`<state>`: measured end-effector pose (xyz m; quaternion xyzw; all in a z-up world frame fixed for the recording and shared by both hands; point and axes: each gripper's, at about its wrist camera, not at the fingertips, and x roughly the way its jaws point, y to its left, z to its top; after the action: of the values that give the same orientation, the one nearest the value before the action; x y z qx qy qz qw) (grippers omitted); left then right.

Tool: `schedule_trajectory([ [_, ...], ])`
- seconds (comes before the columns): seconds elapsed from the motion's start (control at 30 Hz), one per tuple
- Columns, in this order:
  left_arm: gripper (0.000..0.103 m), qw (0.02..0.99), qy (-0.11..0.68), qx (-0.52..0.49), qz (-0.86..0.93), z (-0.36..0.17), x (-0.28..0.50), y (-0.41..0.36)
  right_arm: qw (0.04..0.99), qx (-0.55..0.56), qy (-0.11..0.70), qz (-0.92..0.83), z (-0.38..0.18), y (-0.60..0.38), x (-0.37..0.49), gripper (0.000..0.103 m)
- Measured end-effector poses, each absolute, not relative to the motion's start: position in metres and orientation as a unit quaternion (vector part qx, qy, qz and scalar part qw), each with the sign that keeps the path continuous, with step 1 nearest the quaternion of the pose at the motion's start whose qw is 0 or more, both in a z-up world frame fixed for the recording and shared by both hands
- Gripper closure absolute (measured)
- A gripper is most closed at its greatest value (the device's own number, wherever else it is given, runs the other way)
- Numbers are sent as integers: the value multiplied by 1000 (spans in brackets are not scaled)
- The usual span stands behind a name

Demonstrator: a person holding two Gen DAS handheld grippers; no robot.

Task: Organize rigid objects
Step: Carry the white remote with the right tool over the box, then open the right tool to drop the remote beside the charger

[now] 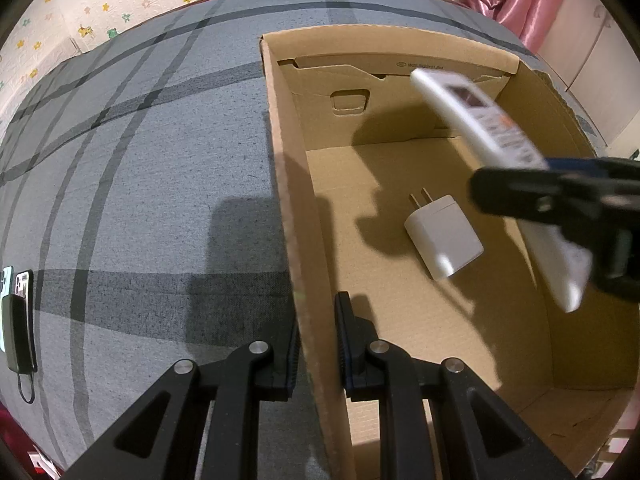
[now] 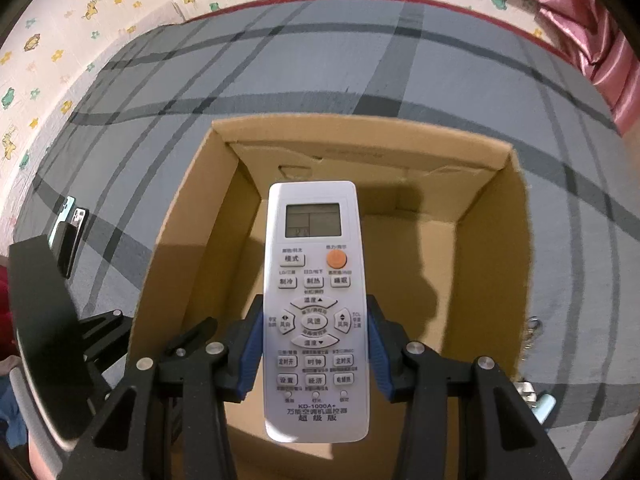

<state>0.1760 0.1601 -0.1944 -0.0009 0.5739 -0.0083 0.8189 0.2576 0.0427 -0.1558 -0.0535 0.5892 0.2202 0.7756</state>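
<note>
While the left gripper (image 1: 318, 356) pinches the near wall of the cardboard box (image 1: 288, 184) — jaws drawn tight on the card, one finger outside and one inside — the left wrist view shows the sorting partly done. One white charger (image 1: 444, 236) lies flat on the box floor, prongs pointing toward the far wall. Above it, blurred, one white remote control (image 1: 480, 128) hangs tilted over the opening, carried by the right gripper (image 1: 560, 204) from the right; it is not yet set down. At the left edge of the grey plaid bedspread (image 1: 140, 200), well apart from the box, lie what look like two phones (image 1: 18, 292) and one dark power bank (image 1: 18, 332) with a short cord. By my judgement those are left to bring over.

From the right wrist view, the right gripper (image 2: 316, 344) is partly spread, its blue pads pressed on both long sides of the remote control (image 2: 316, 308), buttons facing the camera. It sits over the one cardboard box (image 2: 516, 240); the charger is hidden behind it. The phones (image 2: 74, 216) show far left, and small items at the right edge are too cut off to name.
</note>
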Motion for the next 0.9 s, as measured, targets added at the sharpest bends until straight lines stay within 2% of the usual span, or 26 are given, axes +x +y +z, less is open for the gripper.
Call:
schedule_trajectory([
  [0.43, 85, 818, 575, -2, -8, -195, 176, 160, 755, -47, 615, 221, -198, 59, 274, 53],
  [0.9, 85, 818, 575, 5, -4, -194, 175, 156, 752, -46, 616, 231, -199, 62, 275, 52],
])
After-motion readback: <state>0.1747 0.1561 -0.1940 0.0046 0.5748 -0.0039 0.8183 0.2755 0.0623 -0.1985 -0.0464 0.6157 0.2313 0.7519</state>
